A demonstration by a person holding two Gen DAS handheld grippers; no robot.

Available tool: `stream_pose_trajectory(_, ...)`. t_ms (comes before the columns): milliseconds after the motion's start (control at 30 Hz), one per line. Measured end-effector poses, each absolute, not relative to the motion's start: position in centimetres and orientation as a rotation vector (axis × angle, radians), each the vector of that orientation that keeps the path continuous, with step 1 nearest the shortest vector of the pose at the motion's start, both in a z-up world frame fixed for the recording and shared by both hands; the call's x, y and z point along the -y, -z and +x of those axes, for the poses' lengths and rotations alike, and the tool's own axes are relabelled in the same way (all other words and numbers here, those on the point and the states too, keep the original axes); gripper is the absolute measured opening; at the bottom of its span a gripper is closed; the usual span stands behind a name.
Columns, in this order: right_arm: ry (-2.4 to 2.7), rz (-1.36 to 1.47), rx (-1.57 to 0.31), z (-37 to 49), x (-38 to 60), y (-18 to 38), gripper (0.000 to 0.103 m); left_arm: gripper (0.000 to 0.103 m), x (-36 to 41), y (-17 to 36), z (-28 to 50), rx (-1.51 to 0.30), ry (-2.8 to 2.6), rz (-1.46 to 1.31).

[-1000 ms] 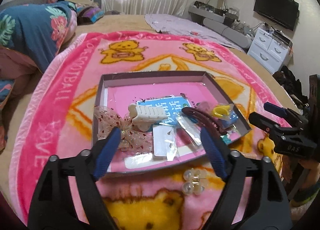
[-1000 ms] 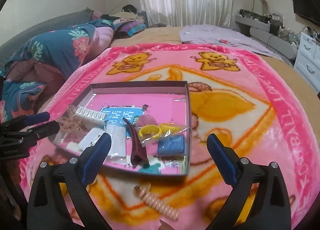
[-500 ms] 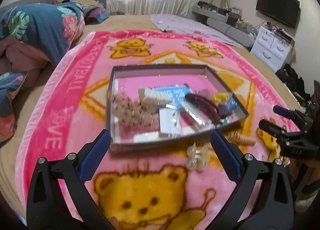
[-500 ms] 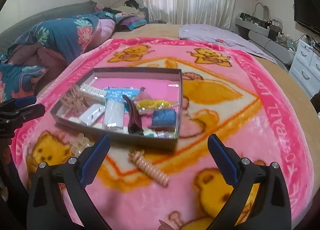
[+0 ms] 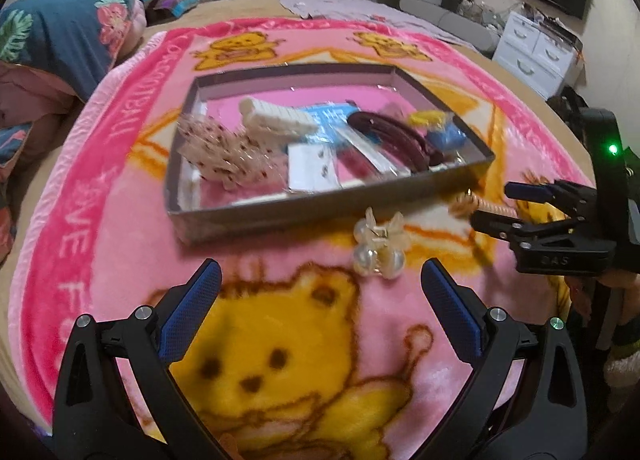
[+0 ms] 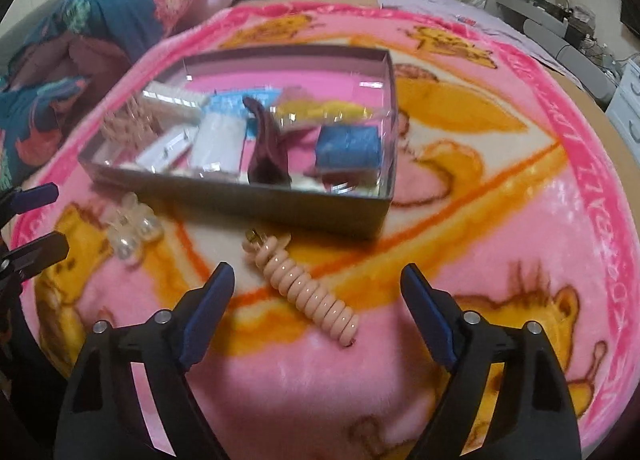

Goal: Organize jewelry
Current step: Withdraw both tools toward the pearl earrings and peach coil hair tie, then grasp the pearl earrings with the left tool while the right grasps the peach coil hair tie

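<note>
The pink coil [image 6: 306,286] lies loose on the blanket [image 6: 500,219] at lower centre of the right wrist view, just in front of the box [image 6: 280,207], and the pearl clip [image 5: 379,246] lies beside the box's near wall at centre of the left wrist view; a second ago both views looked down into the box, and now both have pulled back and dropped toward the blanket, so the two stray pieces sit larger and nearer the fingers; the right gripper [image 6: 316,292] has the coil between its blue pads, jaws just narrowing from wide but not yet touching it; the left gripper [image 5: 320,284] has just spread to its widest and holds nothing, the clip just above its gap; inside the box the bow [image 5: 218,149], white comb [image 5: 276,119], dark clip [image 5: 394,135] and packets look unmoved; I judge each hand is lining up on one of the last loose pieces, to lift it into the box.
</note>
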State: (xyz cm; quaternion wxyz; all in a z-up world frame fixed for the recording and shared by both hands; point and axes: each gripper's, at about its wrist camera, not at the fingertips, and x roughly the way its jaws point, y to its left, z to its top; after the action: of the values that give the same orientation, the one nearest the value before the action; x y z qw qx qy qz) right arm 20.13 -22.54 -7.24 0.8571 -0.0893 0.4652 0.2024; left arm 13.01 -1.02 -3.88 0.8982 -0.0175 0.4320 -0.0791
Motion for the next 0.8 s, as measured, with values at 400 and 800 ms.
stream_pose_trajectory(400, -0.525, -0.111, -0.993, 18.0, 22.2, 6.8, 0.017, 0.085, 2.9, 5.7, 14.5, -0.917, 0.196, -0.016)
stream_pose_trajectory(800, -0.555, 0.025, -0.881, 14.8, 24.4, 3.6, 0.016, 0.031, 4.1, 7.0, 15.6, -0.948, 0.235, -0.011)
